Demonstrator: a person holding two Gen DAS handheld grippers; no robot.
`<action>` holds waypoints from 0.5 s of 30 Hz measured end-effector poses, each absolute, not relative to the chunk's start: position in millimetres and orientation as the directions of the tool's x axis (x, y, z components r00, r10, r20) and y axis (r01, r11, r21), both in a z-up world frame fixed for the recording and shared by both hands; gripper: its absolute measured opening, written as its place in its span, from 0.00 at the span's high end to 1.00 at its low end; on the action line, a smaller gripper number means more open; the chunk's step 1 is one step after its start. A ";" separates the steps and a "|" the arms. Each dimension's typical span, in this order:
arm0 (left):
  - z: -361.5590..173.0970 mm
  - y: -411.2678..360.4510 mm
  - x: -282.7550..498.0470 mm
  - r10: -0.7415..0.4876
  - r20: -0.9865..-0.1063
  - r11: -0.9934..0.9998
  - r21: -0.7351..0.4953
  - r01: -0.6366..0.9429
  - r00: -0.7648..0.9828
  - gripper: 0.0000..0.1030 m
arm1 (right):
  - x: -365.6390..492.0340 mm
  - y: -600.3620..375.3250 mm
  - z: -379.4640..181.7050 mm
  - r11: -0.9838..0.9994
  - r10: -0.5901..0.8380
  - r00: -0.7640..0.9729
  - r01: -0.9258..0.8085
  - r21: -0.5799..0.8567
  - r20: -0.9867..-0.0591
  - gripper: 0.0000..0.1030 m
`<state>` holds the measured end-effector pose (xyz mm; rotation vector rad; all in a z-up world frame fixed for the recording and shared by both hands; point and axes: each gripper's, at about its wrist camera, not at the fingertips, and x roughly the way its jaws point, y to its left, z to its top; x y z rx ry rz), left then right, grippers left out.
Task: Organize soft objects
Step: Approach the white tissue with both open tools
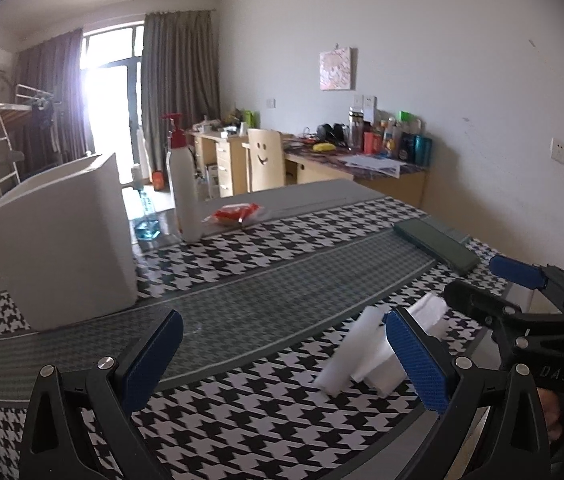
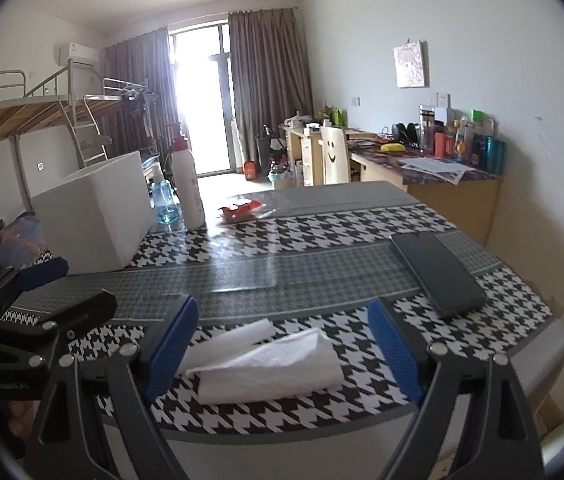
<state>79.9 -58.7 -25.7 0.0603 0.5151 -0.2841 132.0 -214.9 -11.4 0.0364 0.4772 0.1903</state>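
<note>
Right wrist view shows a table under a black-and-white houndstooth cloth [image 2: 322,236] in a dorm room with a bunk bed, brown curtains and a cluttered desk. Crumpled white tissue sheets [image 2: 270,364] lie at the near edge, long axis running left to right, between the wide-open blue pads of the right gripper [image 2: 284,350], untouched. A dark phone [image 2: 436,274] lies beyond. Only the left wrist view shows the left gripper [image 1: 282,360] spread wide over bare cloth, tissue [image 1: 362,364] beside its right finger, a white foam box [image 1: 62,240] to its left.
</note>
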 end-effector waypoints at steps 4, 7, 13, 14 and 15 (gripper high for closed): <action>-33.3 -61.5 86.7 -0.257 -0.526 0.956 -0.018 0.292 0.811 0.01 | 130.2 -218.2 -20.4 0.983 0.184 0.862 -0.167 0.079 -0.472 0.13; -40.6 -65.9 91.7 -0.269 -0.559 0.951 -0.026 0.308 0.784 0.01 | 130.0 -219.9 -27.0 0.983 0.183 0.851 -0.167 0.078 -0.492 0.13; -47.4 -73.8 99.9 -0.269 -0.581 0.948 -0.018 0.319 0.768 0.02 | 131.3 -223.4 -32.9 0.981 0.193 0.839 -0.166 0.098 -0.509 0.13; -48.6 -74.3 100.3 -0.269 -0.585 0.947 -0.018 0.320 0.765 0.03 | 131.5 -224.0 -34.1 0.981 0.195 0.837 -0.165 0.103 -0.511 0.13; -50.3 -75.5 101.7 -0.269 -0.591 0.946 -0.016 0.323 0.760 0.06 | 131.4 -224.0 -34.7 0.980 0.198 0.835 -0.167 0.106 -0.513 0.13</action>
